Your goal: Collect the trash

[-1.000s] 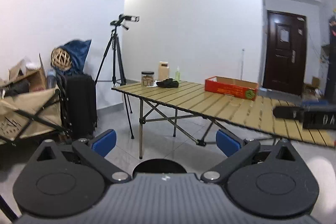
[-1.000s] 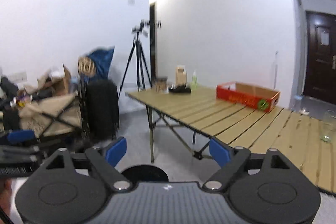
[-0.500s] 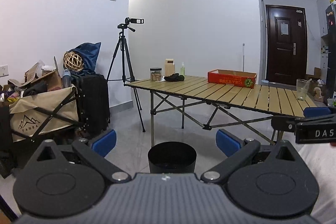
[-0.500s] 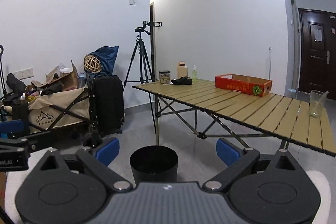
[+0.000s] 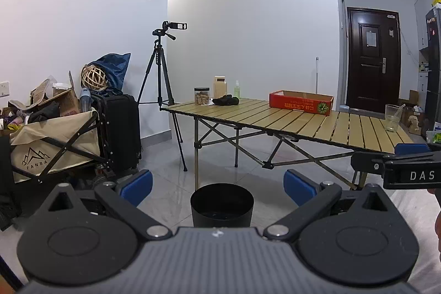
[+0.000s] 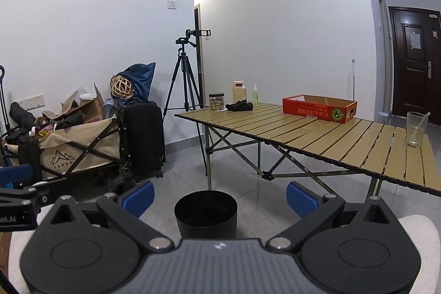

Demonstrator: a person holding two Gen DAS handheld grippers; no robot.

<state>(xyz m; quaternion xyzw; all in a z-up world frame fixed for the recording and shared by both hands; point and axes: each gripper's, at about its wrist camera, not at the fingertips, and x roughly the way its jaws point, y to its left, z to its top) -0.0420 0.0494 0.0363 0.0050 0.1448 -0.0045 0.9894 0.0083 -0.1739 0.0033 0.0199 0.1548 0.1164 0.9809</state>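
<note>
Both wide apart, left gripper [image 5: 217,185] and right gripper [image 6: 219,194] hold nothing

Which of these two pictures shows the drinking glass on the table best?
The right wrist view: the glass stands nearer and larger, its straw plain. The left wrist view shows the same glass smaller and farther off.

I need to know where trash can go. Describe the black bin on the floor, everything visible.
The black bin is a round, plain, matte black container that tapers slightly toward its base. It stands upright on the grey tiled floor, open-topped with no lid. Its inside looks dark; contents cannot be made out. It sits in front of the folding table, touching nothing else. Both grippers are apart from it.
</note>
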